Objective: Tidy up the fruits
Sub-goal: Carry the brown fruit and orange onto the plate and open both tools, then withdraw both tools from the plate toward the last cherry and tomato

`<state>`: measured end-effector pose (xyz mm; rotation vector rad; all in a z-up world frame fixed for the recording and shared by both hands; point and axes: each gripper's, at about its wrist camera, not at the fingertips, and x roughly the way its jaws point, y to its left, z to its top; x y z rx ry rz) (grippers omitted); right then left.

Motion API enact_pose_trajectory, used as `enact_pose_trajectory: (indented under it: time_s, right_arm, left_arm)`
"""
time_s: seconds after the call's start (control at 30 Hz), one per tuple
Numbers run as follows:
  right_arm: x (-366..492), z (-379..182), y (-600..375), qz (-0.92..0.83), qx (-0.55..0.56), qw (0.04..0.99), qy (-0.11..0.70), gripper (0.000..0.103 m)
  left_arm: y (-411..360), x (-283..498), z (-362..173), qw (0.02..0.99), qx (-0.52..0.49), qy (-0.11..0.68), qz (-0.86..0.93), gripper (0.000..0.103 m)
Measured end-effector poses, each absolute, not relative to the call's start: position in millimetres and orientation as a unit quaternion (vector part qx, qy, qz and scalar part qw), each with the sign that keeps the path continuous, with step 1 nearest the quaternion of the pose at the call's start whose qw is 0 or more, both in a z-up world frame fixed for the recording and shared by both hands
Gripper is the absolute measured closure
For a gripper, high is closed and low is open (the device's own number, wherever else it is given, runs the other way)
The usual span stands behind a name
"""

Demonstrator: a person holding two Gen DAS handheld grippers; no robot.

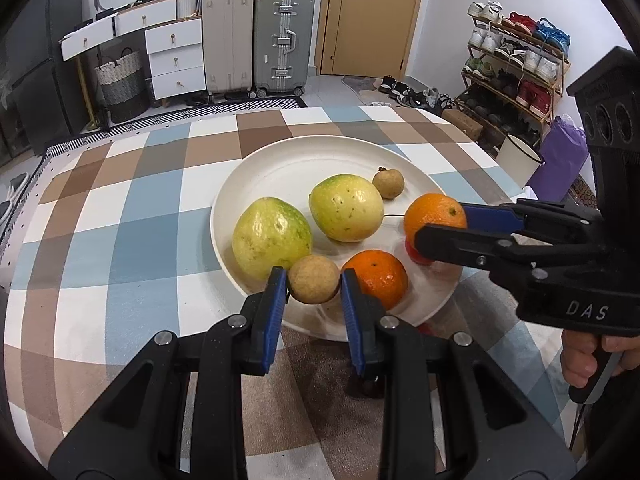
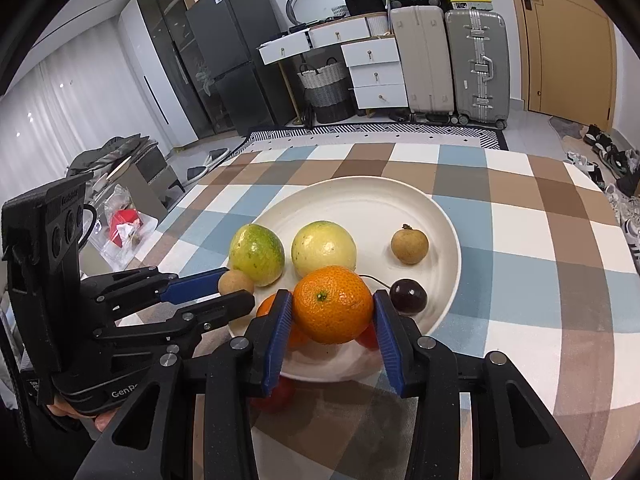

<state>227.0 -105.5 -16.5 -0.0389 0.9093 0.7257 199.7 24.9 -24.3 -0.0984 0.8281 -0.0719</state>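
Note:
In the left wrist view my left gripper (image 1: 314, 286) is shut on a small tan longan (image 1: 314, 285) just over the near rim of the white plate (image 1: 280, 160). On the plate lie two green-yellow guavas (image 1: 272, 236) (image 1: 346, 208), another longan (image 1: 388, 184) and an orange (image 1: 378, 278). My right gripper (image 2: 332, 312) is shut on a second orange (image 2: 332, 304) above the plate's near side. Beside it a dark cherry (image 2: 408, 296) rests on the plate. A red fruit (image 1: 418, 256) under the held orange is mostly hidden.
The plate sits on a table with a checked cloth (image 2: 540, 240). Another red fruit (image 2: 276, 394) lies on the cloth by the plate's near rim. Suitcases (image 1: 284, 40), white drawers (image 1: 174, 56) and a shoe rack (image 1: 516, 64) stand beyond the table.

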Motion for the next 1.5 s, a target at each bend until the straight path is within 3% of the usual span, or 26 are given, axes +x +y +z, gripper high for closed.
enact_pose_trajectory:
  time_s: [0.87, 1.0, 1.1, 1.13, 1.17, 1.23, 1.33, 1.4, 1.5]
  right_arm:
    - [255.7, -26.9, -98.5, 0.319, -0.029, 0.844, 0.429, 0.061]
    - [251.6, -21.3, -104.0, 0.311, -0.024, 0.852, 0.420, 0.056]
    - [246.7, -18.0, -110.0, 0.306, -0.025, 0.855, 0.418, 0.054]
    - [244.7, -17.6, -112.6, 0.302, -0.027, 0.857, 0.417, 0.052]
    - [242.0, -17.3, -116.3, 0.299, -0.027, 0.858, 0.418, 0.049]
    - [237.4, -17.4, -122.8, 0.298, -0.022, 0.856, 0.423, 0.041]
    - [227.4, -16.5, -133.3, 0.298, -0.015, 0.853, 0.429, 0.032]
    - [221.5, -15.3, -139.9, 0.291, -0.014, 0.856, 0.428, 0.015]
    - [210.2, -13.2, -147.7, 0.287, -0.013, 0.859, 0.425, 0.005]
  left_arm:
    - [38.5, 226.0, -30.0, 0.915, -0.054, 0.400, -0.014, 0.078]
    - [39.9, 219.4, -23.4, 0.916, -0.055, 0.398, -0.008, 0.077]
    - [40.4, 211.2, -18.5, 0.916, -0.053, 0.399, 0.001, 0.058]
    - [40.5, 206.3, -16.0, 0.918, -0.053, 0.393, 0.005, 0.045]
    - [40.3, 201.8, -13.6, 0.921, -0.052, 0.386, 0.007, 0.035]
    - [41.1, 192.4, -9.2, 0.925, -0.051, 0.377, 0.013, 0.024]
    - [42.9, 179.1, -4.3, 0.925, -0.057, 0.374, 0.011, 0.022]
    - [44.4, 170.4, -2.2, 0.924, -0.061, 0.376, 0.009, 0.020]
    - [46.2, 157.1, 1.1, 0.926, -0.067, 0.372, 0.011, 0.014]
